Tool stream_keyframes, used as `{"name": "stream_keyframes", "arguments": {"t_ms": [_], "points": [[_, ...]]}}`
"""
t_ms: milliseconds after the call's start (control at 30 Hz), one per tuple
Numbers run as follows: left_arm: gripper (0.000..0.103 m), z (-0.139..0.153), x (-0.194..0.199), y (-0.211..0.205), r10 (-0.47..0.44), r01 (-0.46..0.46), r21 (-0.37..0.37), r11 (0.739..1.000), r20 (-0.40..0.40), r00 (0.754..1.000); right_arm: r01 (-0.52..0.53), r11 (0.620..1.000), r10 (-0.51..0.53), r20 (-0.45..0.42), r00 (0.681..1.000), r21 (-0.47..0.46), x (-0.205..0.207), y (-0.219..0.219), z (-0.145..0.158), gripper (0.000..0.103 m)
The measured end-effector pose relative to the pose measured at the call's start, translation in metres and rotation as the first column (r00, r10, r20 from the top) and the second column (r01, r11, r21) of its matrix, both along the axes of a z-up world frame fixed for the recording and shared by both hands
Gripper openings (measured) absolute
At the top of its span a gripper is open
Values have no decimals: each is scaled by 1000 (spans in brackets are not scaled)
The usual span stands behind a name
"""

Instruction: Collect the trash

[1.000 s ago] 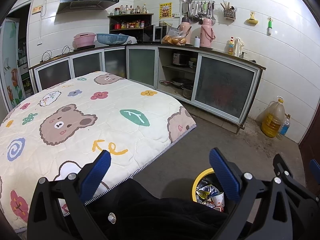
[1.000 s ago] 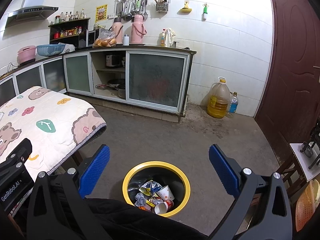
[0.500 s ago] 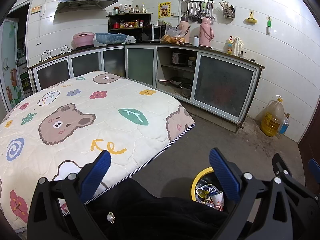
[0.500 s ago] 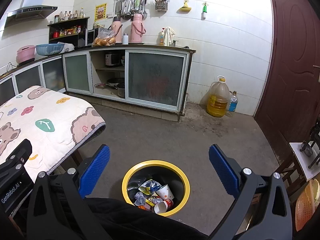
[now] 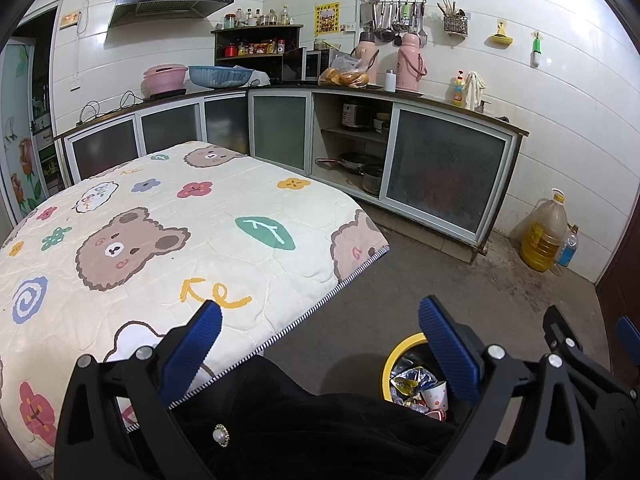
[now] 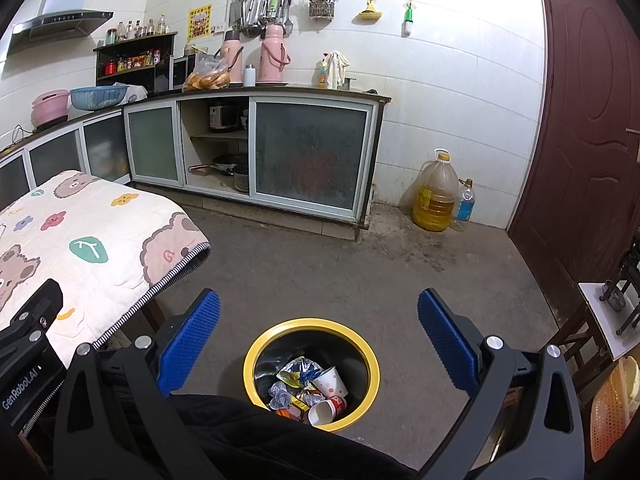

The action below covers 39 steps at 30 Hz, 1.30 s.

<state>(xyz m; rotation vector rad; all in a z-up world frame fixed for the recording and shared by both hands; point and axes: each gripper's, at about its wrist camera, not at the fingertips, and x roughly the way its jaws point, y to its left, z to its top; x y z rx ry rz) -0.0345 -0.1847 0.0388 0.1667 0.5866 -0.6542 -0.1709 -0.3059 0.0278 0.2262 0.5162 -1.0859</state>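
Two paper cups (image 6: pixel 328 394), one white with coloured dots and one red-banded lying on its side, sit among crumpled foil wrappers (image 6: pixel 299 368) and clear plastic scraps inside the yellow-rimmed trash bin (image 6: pixel 370 360). The bin is round with a dark inner wall and stands on the grey concrete floor (image 6: pixel 320 264). Just left of the bin is the striped edge of a quilted table cover (image 5: pixel 168 216) printed with bears, flowers and leaves. Above the bin hangs the right gripper (image 6: pixel 319 306), its blue ribbed fingers spread wide with nothing between them. Left of the bin, over the cover's corner, the left gripper (image 5: pixel 320 316) is likewise spread wide and empty. Beyond the bin, well apart, a large oil jug (image 6: pixel 435 192) and a small water bottle (image 6: pixel 465 204) stand against the tiled wall, beside the glass-fronted kitchen cabinets (image 6: pixel 310 156).
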Motion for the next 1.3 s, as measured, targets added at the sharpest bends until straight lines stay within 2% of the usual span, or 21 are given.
{"name": "stream_keyframes", "arguments": {"t_ms": [1300], "points": [[95, -8, 5, 0, -35, 35, 5, 999, -17, 999, 5, 1000, -5, -2, 1000, 9, -2, -1, -3, 95]]}}
